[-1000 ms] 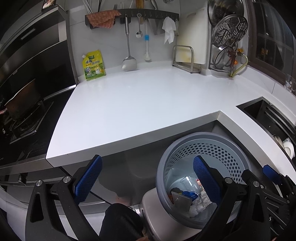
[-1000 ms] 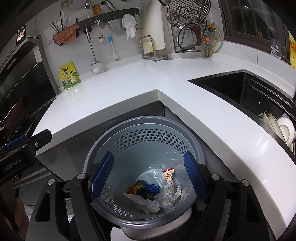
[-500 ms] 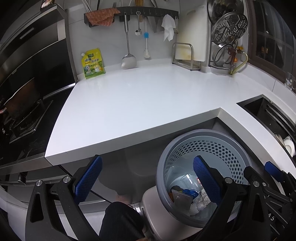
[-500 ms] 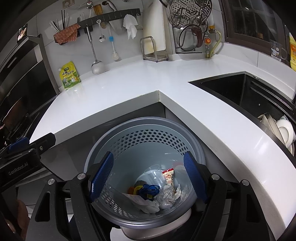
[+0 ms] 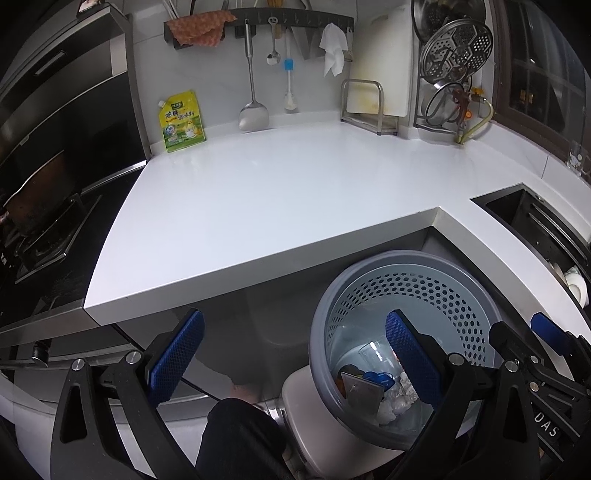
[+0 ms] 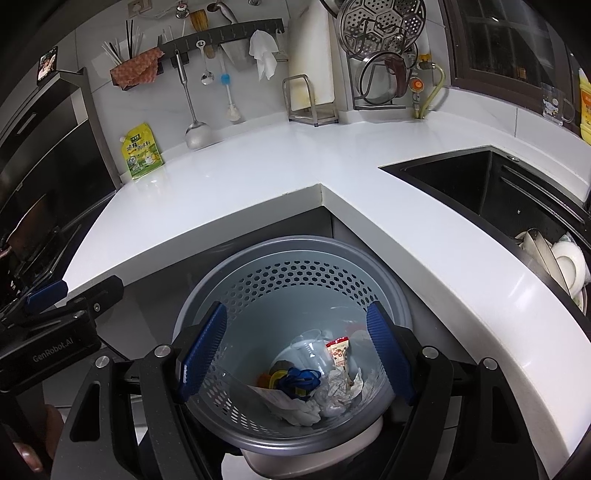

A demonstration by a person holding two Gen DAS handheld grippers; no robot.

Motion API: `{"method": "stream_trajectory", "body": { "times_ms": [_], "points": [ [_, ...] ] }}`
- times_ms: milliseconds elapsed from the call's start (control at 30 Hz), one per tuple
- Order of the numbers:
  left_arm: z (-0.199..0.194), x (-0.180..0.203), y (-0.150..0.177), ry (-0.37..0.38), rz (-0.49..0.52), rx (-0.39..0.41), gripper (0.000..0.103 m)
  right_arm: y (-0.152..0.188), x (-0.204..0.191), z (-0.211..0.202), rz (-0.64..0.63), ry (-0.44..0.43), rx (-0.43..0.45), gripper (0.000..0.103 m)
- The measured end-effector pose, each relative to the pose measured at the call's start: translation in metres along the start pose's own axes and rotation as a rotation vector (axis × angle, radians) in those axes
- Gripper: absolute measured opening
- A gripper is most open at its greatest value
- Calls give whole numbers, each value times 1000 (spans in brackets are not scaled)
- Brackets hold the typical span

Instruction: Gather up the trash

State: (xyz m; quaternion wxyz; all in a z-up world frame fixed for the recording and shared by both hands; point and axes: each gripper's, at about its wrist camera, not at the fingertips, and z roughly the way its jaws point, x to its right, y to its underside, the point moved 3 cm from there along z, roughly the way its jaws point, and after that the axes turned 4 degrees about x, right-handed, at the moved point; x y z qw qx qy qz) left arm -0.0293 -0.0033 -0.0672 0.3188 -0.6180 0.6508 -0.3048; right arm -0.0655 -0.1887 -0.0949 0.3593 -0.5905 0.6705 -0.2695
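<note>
A grey perforated trash basket (image 6: 295, 280) stands on the floor in the inner corner of the white counter; it also shows in the left wrist view (image 5: 406, 284). Inside lie crumpled white paper (image 6: 340, 391), a clear plastic cup (image 6: 310, 343), a small red-and-white wrapper (image 6: 338, 352) and blue scraps (image 6: 299, 376). My right gripper (image 6: 295, 350) is open and empty, right above the basket's mouth. My left gripper (image 5: 295, 358) is open and empty, left of the basket and below the counter's edge.
The L-shaped white counter (image 5: 277, 192) bears a yellow-green pouch (image 5: 181, 122) at the back wall. Utensils hang on a rail (image 5: 258, 18). A stove (image 5: 44, 236) is at the left, a black sink (image 6: 480, 184) with dishes (image 6: 565, 262) at the right.
Both grippers have drawn back a little and risen slightly; the basket sits a bit lower in both views. Both stay open and empty.
</note>
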Motion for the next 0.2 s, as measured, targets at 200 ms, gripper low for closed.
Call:
{"method": "stream_trajectory", "body": {
  "times_ms": [200],
  "points": [
    [3, 0, 4, 1, -5, -15, 97, -4, -4, -3, -3, -3, 5, 75]
  ]
}}
